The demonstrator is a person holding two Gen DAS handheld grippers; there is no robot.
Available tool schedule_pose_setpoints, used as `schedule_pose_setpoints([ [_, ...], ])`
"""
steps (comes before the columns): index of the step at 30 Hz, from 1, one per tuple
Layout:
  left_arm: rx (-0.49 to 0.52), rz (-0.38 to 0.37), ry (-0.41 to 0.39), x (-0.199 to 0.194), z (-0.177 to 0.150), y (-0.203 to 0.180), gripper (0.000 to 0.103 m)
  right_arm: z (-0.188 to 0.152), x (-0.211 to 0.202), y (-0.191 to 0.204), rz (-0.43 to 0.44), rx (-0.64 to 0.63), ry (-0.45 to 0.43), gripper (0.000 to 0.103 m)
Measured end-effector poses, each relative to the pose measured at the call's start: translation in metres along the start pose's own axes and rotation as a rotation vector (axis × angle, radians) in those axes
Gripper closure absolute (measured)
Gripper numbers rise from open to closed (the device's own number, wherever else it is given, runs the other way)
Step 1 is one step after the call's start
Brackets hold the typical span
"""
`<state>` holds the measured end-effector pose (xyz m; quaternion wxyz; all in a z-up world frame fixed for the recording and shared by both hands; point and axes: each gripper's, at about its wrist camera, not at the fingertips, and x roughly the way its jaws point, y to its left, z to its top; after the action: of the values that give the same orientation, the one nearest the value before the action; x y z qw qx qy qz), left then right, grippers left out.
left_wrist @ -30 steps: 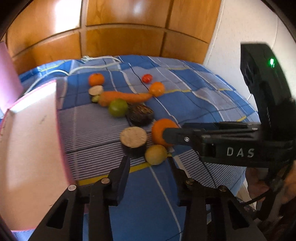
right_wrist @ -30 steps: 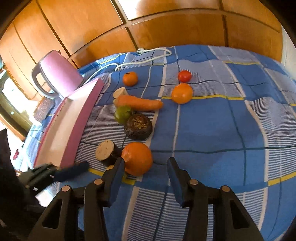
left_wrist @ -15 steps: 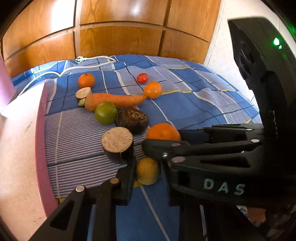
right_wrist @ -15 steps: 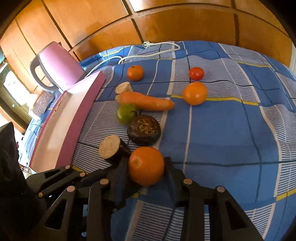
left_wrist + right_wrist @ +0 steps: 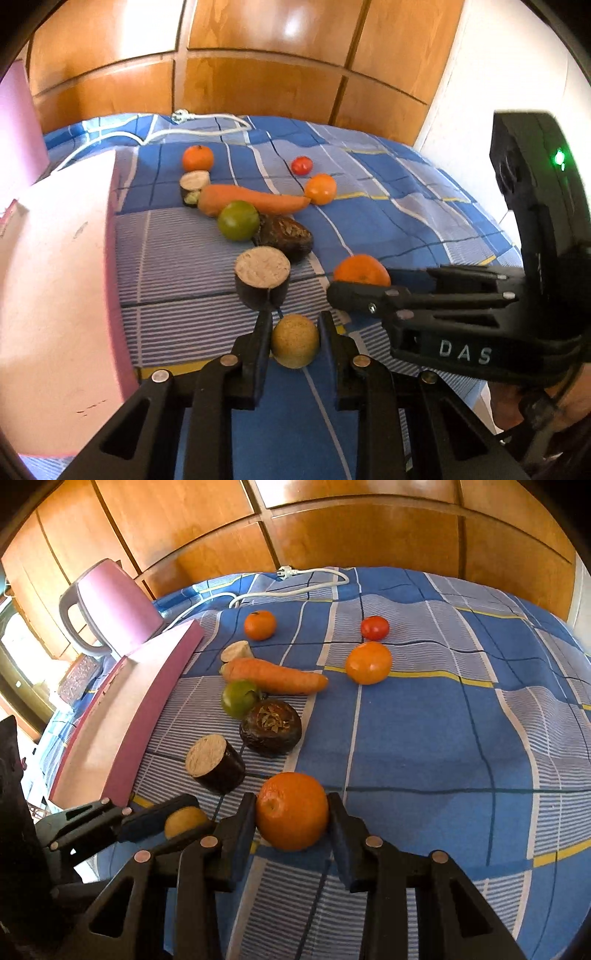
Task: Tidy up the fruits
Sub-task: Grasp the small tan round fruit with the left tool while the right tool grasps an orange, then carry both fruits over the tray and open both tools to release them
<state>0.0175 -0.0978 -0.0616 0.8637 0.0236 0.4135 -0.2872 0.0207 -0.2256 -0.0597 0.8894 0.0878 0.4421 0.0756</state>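
Both tools clamped: left tool (image 5: 294,332) on yellow fruit (image 5: 294,345), right tool (image 5: 291,814) on orange (image 5: 291,810); I fear round skins slipping on lift

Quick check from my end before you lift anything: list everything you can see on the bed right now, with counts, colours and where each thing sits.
large orange: 1, orange, between the right gripper's fingers
yellow fruit: 1, yellow, between the left gripper's fingers
small oranges: 2, orange, far side of the bed
tomato: 1, red, just behind one small orange
carrot: 1, orange, lying across the middle
green fruit: 1, green, against the carrot
dark round fruit: 1, brown-black, beside the green fruit
dark cut pieces: 2, dark skin with pale cut face, one near the grippers, one at the carrot's thick end
tray: 1, pink, left edge of the bed
cable: 1, white, far edge
bedspread: 1, blue checked
left gripper: shut on the yellow fruit
right gripper: shut on the large orange
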Motion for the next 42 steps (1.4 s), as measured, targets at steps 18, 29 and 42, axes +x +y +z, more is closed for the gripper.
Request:
schedule_pose_setpoints([
  [18, -0.180, 0.163, -0.159, -0.070, 0.015, 0.055, 0.078, 0.018, -0.028, 0.048, 0.028, -0.115, -0.069, 0.065],
  [29, -0.395, 0.392, -0.187, -0.103, 0.007, 0.140, 0.078, 0.043, -0.006, 0.127, 0.153, -0.297, -0.025, 0.065],
  [42, -0.504, 0.509, -0.186, -0.116, -0.008, 0.173, 0.077, 0.078, 0.027, 0.188, 0.175, -0.347, -0.053, 0.064],
])
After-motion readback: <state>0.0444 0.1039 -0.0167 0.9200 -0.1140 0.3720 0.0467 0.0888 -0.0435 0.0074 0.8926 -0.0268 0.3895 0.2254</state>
